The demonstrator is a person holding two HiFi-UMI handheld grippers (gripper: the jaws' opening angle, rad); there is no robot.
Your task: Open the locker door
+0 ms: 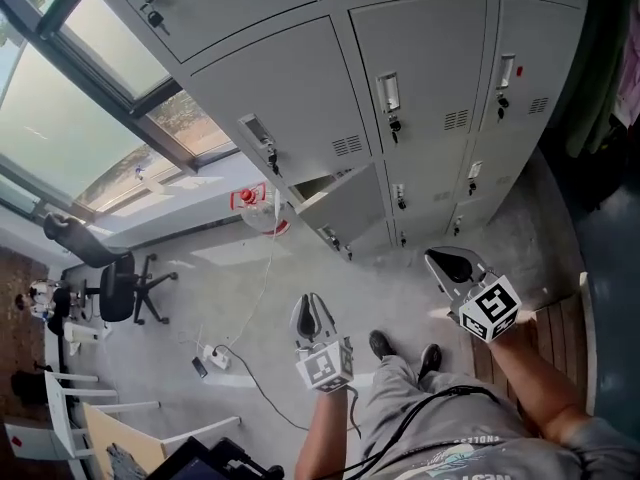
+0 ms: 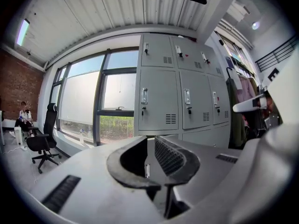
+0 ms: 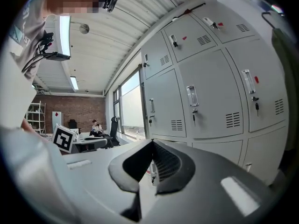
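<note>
A bank of grey lockers (image 1: 420,78) faces me. One lower door (image 1: 340,203) stands ajar, its top edge swung out from the frame. My left gripper (image 1: 311,298) hangs above the floor in front of that door, well short of it. Its jaws (image 2: 148,138) stand a little apart with nothing between them, and a lower locker door with a latch (image 2: 147,170) shows through the gap. My right gripper (image 1: 432,255) is held further right, also short of the lockers. Its fingertips (image 3: 152,142) meet and hold nothing.
A black office chair (image 1: 120,288) stands by the large window (image 1: 70,108) at the left. A power strip and cable (image 1: 215,358) lie on the floor. Clothes (image 1: 610,88) hang to the right of the lockers. A person (image 1: 40,298) sits at the far left.
</note>
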